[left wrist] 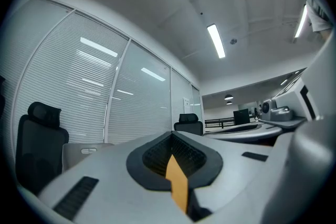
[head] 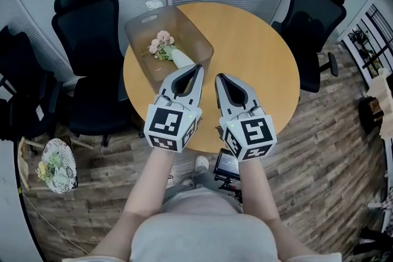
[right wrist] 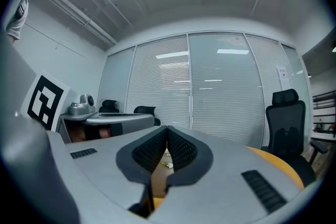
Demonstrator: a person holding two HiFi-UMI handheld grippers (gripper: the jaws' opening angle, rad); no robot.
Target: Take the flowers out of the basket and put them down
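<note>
A bunch of pale pink flowers [head: 161, 44] with a white wrap lies inside a translucent grey basket [head: 142, 20] on the back left of a round wooden table [head: 258, 52]. My left gripper [head: 198, 67] hovers level over the table's near side, its tip at the basket's near right corner. It is shut with nothing in it. My right gripper [head: 218, 77] is just beside it, also shut and empty. In the left gripper view the jaws [left wrist: 172, 135] meet at the tip, with the basket [left wrist: 86, 151] low at the left. The right gripper view shows its jaws [right wrist: 167, 127] closed together.
Black office chairs stand at the table's left [head: 89, 27] and right [head: 313, 9]. A second bouquet [head: 55, 165] lies on the wooden floor at the left. A dark device [head: 227, 164] sits below the table's near edge. Blinds on glass walls run behind.
</note>
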